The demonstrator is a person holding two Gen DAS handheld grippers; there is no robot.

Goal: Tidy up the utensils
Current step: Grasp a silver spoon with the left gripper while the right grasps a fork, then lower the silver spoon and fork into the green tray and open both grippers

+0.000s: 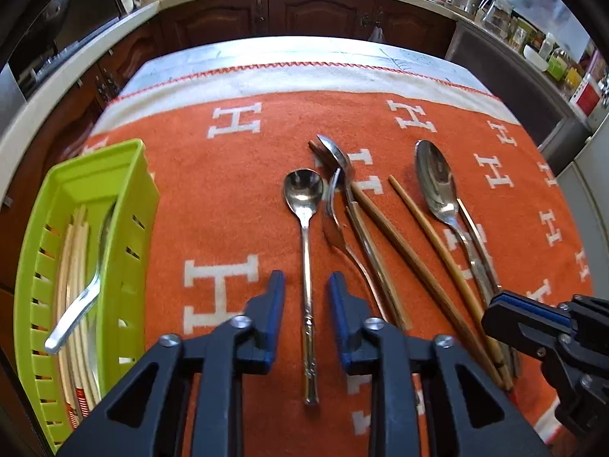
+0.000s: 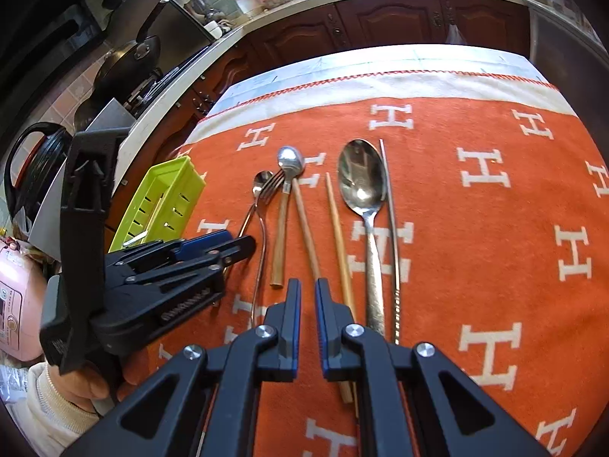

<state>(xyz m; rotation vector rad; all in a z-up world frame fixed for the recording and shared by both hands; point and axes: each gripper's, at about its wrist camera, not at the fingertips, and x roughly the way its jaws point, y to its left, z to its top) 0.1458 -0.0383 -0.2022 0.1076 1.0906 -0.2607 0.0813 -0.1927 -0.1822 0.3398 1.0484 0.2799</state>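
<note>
On the orange cloth (image 1: 213,190), at its left edge: green tray (image 1: 129,175) partly filled, loose cutlery in a row toward the middle.
Left gripper (image 1: 306,276) apart, straddling the handle of the small spoon (image 1: 304,198) without touching it; right gripper (image 2: 307,285) all but together over the near ends of the chopsticks (image 2: 304,228), clamping nothing visible. Light, stiff polished steel, probably slippery between pads; best taken crosswise on the ridged lower handle, squeezed firmly, lifted level against tipping toward the bowl.

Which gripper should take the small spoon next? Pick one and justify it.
Left. The left gripper already straddles the small spoon's handle, beside the green tray. The right gripper sits over a chopstick.
</note>
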